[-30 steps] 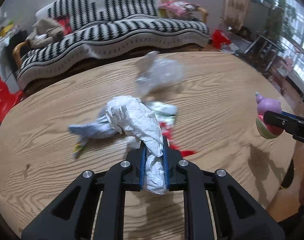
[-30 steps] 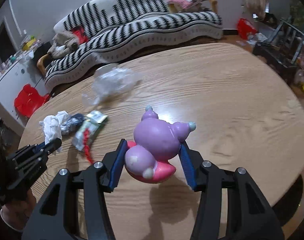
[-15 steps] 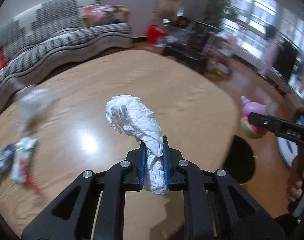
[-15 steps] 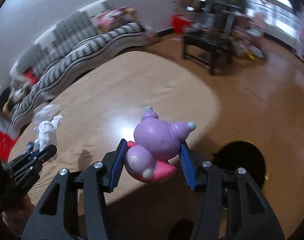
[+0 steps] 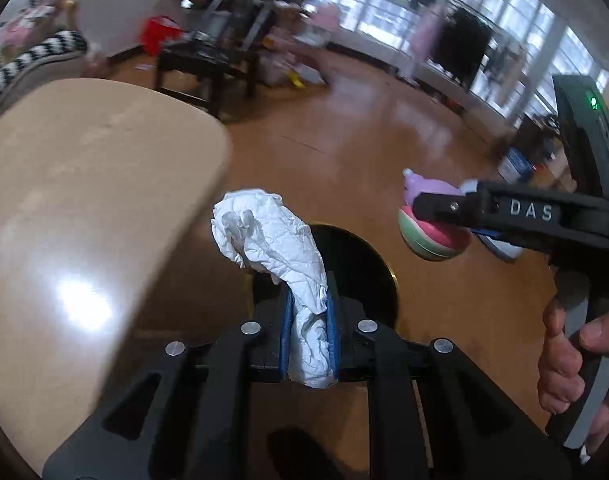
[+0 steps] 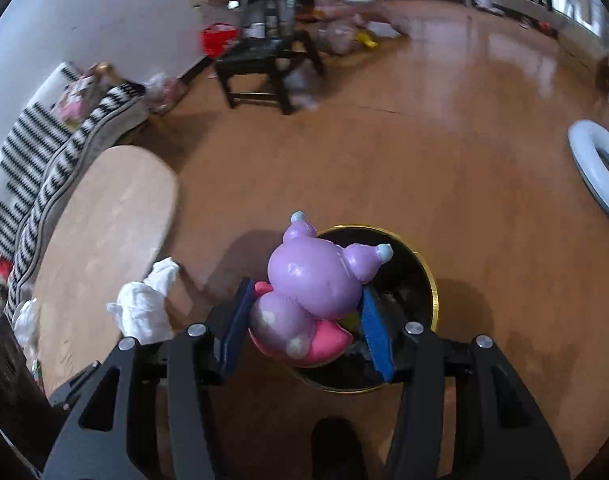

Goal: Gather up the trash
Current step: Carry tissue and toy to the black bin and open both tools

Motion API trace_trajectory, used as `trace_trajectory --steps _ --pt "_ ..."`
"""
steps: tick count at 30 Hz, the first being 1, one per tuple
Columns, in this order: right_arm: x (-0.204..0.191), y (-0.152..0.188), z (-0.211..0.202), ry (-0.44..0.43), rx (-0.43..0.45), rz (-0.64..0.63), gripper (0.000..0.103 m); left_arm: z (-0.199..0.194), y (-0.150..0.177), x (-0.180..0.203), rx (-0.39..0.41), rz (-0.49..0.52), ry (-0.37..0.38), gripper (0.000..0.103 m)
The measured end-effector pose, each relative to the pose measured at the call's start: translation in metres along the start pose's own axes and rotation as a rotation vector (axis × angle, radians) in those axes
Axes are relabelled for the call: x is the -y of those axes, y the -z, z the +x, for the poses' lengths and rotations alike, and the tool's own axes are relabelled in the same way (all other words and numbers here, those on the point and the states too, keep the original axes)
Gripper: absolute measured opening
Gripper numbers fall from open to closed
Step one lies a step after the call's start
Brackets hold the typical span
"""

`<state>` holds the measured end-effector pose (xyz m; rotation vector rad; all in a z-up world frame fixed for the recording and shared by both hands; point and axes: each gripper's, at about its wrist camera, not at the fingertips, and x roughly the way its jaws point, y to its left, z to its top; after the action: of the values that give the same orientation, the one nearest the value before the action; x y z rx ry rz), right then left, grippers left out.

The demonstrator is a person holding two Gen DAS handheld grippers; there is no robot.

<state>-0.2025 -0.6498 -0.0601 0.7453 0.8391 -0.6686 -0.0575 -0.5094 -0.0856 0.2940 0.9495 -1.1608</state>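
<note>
While the left gripper (image 5: pixel 308 320) pinches a crumpled tissue (image 5: pixel 272 240) rising toward 11 o'clock, the right gripper (image 6: pixel 308 316) clamps a purple toy (image 6: pixel 316 280) above the black bin (image 6: pixel 420 276).

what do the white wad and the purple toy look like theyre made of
White wad: looks like tissue or thin paper, matte, with fine crumpled creases. Purple toy: probably soft vinyl or rubber, smooth and slightly glossy, with rounded moulded shapes and soft highlights; the pictures cannot settle which.
</note>
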Motion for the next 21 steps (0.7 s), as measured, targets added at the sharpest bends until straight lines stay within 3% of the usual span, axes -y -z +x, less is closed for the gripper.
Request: trace_trajectory --steps 6,21 --pt "0.021 -0.003 0.007 0.017 -0.015 0.040 0.052 0.037 -0.005 0.014 -0.055 0.021 0.037 0.014" --pt "0.023 -0.004 0.011 0.021 -0.022 0.052 0.053 0.058 -0.013 0.022 -0.085 0.023 0.080 0.014"
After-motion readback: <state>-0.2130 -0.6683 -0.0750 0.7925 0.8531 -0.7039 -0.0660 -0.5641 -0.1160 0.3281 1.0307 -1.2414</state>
